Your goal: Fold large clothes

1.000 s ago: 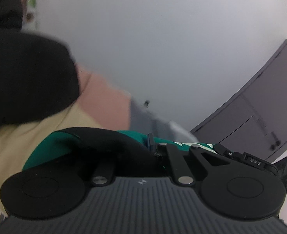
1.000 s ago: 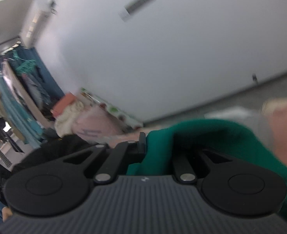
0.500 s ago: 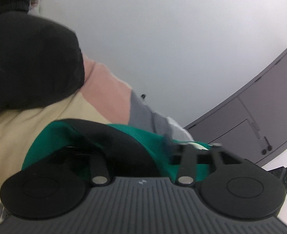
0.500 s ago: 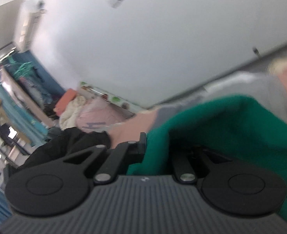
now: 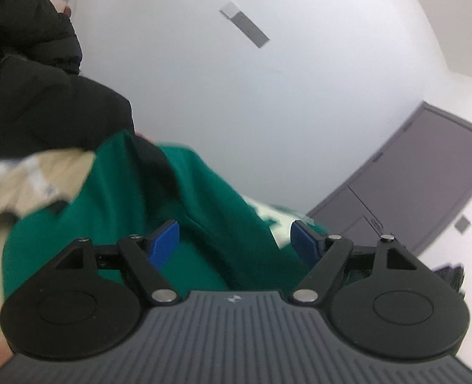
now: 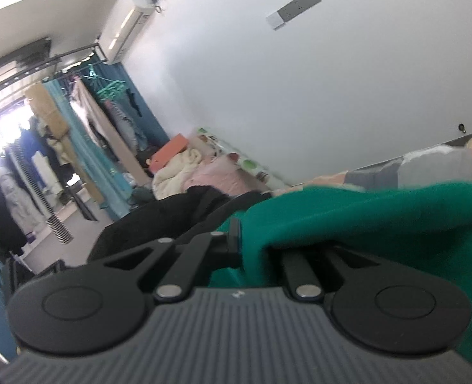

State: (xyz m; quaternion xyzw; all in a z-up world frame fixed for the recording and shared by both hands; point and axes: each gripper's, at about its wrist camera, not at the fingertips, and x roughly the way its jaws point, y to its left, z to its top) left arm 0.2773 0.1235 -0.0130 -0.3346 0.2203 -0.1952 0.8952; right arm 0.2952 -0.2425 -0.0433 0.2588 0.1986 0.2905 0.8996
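A green garment (image 5: 184, 211) with a white print lies just ahead of my left gripper (image 5: 234, 240). The left jaws stand wide apart, blue pads (image 5: 164, 240) showing, with the cloth lying loose between them. In the right wrist view the same green garment (image 6: 380, 217) is draped over my right gripper (image 6: 252, 249). Its jaws are closed together on a fold of the cloth, and the fingertips are hidden under it.
A black jacket (image 5: 37, 96) lies at the left, also in the right wrist view (image 6: 178, 217). Cream and pink bedding (image 5: 28, 179) lies underneath. A white wall (image 5: 236, 96) and a grey door (image 5: 428, 185) stand behind. A clothes rack (image 6: 76, 128) and piled bedding (image 6: 197, 166) are far left.
My left gripper has opened and let go of the green garment. My right gripper has stayed shut on it and both views have swung.
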